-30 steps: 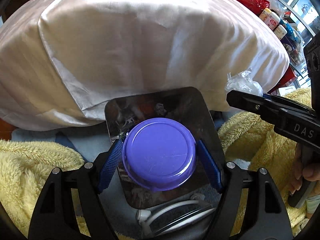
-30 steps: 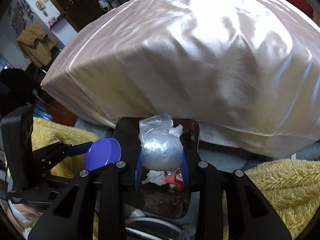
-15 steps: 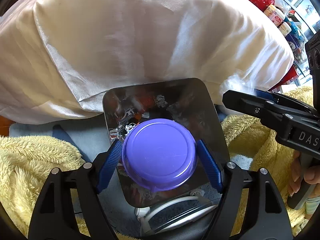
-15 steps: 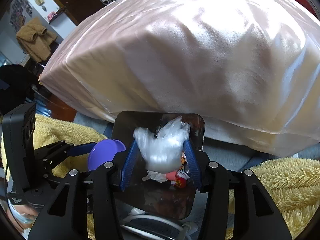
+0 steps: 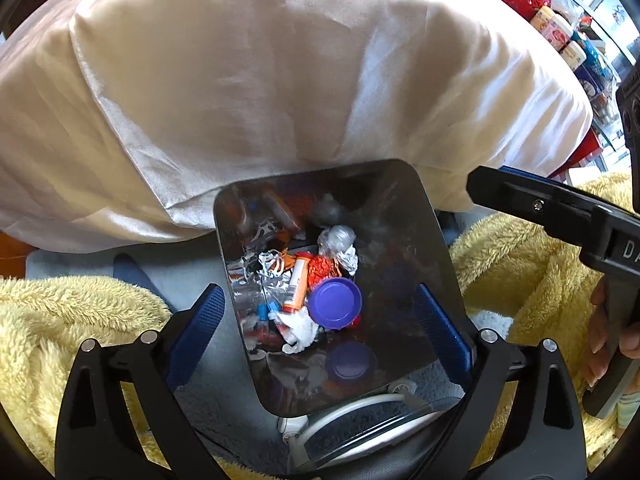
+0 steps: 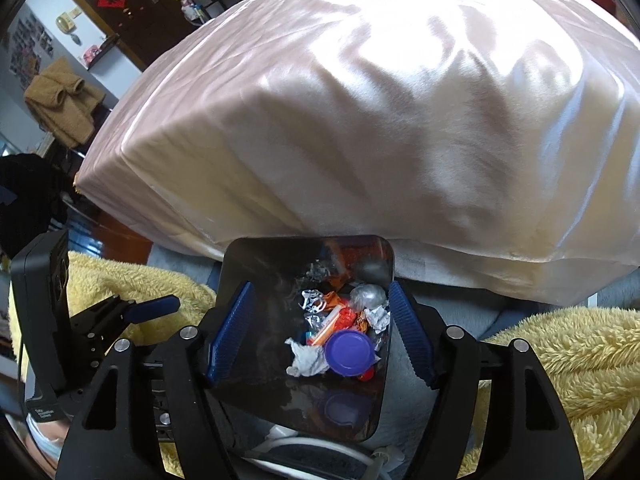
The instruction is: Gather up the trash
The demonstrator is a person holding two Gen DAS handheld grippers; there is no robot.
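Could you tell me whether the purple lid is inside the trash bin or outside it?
Inside: the purple lid lies on wrappers and tissue at the bottom of the shiny bin, with neither gripper touching it.

Left gripper (image 5: 318,316) angled steeply downward, jaws opening, nothing between them, right gripper (image 6: 320,330) angled downward, jaws opening, empty, hand (image 5: 612,336) gripping its handle

The purple lid (image 5: 335,305) has left the left gripper (image 5: 320,320), whose jaws are opening, and lies at frame centre in the bin (image 5: 436,248) (among wrappers), and the plastic bag (image 6: 370,295) dropped from the opening right gripper (image 6: 320,336).
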